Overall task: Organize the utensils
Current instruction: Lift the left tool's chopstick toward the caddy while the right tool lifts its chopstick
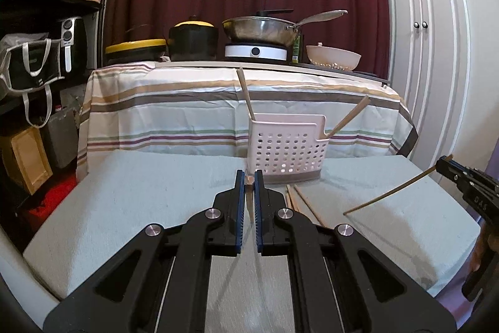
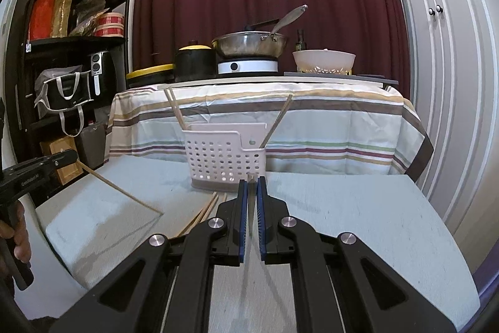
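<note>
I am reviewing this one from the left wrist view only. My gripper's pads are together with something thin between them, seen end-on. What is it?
Observer: In the right wrist view, the left gripper holds a single chopstick by one end, and the rest slants downward.
Operator: Is the right gripper really clamped on its stick?
Observer: Yes. Its own camera shows the right gripper with its pads shut on a second chopstick.
Operator: Is anything of the person in view on my side?
Observer: Yes, a hand grips the left gripper's handle at the picture's left edge.
</note>
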